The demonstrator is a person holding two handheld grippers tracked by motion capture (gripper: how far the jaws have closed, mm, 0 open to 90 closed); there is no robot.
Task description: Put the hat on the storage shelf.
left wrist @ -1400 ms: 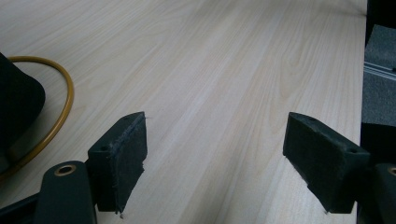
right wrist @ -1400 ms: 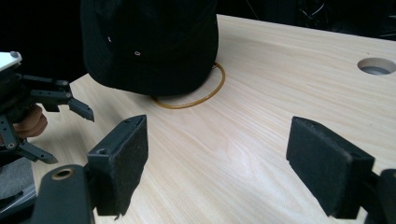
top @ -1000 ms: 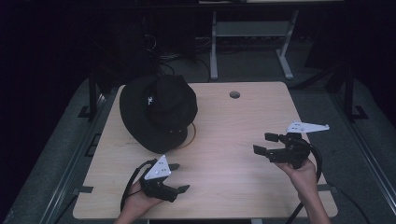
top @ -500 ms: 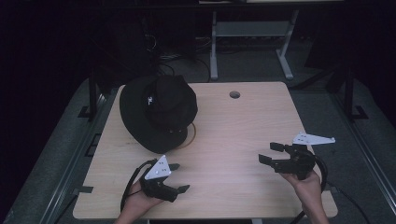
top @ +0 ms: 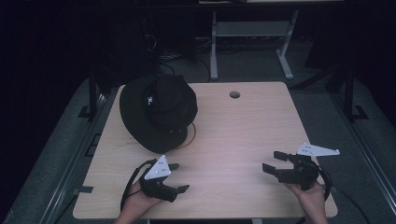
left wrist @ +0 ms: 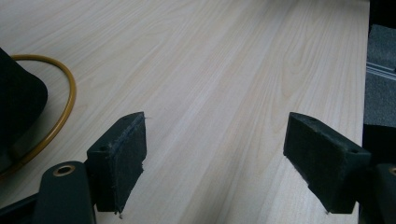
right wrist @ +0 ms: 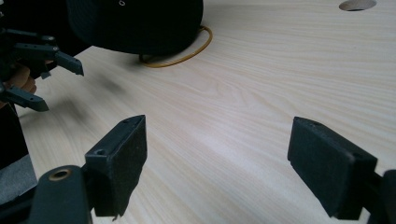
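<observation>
High view: black wide-brimmed fabric hat on the far-left part of the light wooden table, over a yellow cord loop. Left gripper and right gripper near the front edge, well apart, jaws spread, grasping nothing.

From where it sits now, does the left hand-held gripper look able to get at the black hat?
Probably yes. The left hand-held gripper sits open just short of the black hat's near brim, with bare table between them and nothing in the way.
</observation>
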